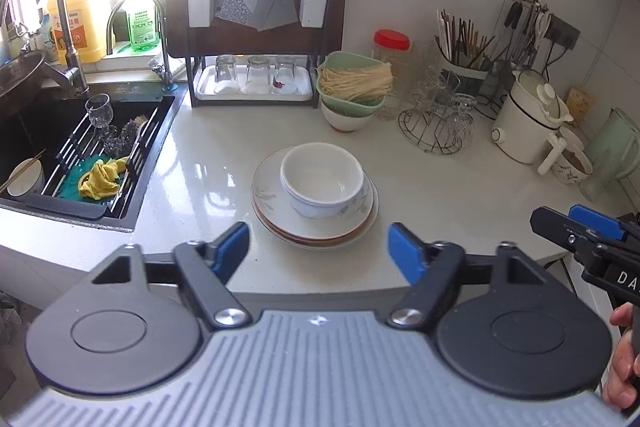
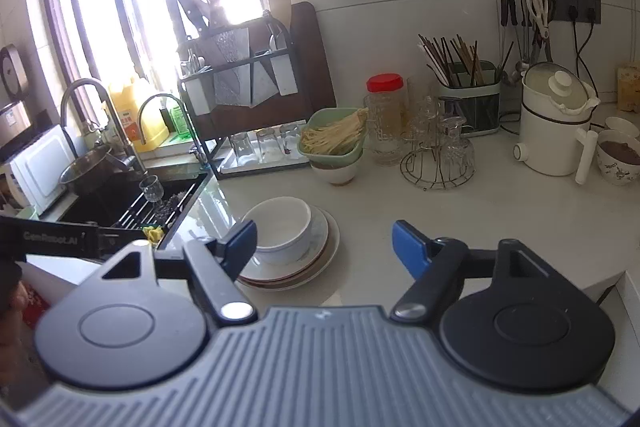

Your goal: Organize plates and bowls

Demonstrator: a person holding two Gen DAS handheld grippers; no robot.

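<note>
A white bowl [image 1: 322,179] sits on a stack of plates [image 1: 276,223] in the middle of the white counter; both show in the right wrist view too, the bowl [image 2: 280,227] on the plates [image 2: 316,259]. My left gripper [image 1: 318,247] is open and empty, just in front of the stack. My right gripper [image 2: 324,247] is open and empty, to the right of the stack; it also shows at the right edge of the left wrist view [image 1: 580,227]. A white bowl [image 1: 344,121] under a green basket of noodles [image 1: 352,83] stands behind.
A sink [image 1: 60,147] with a drain rack, glass, cloth and a bowl with chopsticks [image 1: 26,177] lies at the left. A dish rack with upturned glasses [image 1: 256,75], a glass holder [image 1: 440,123], a white kettle pot [image 1: 528,119] and cups [image 1: 572,167] line the back.
</note>
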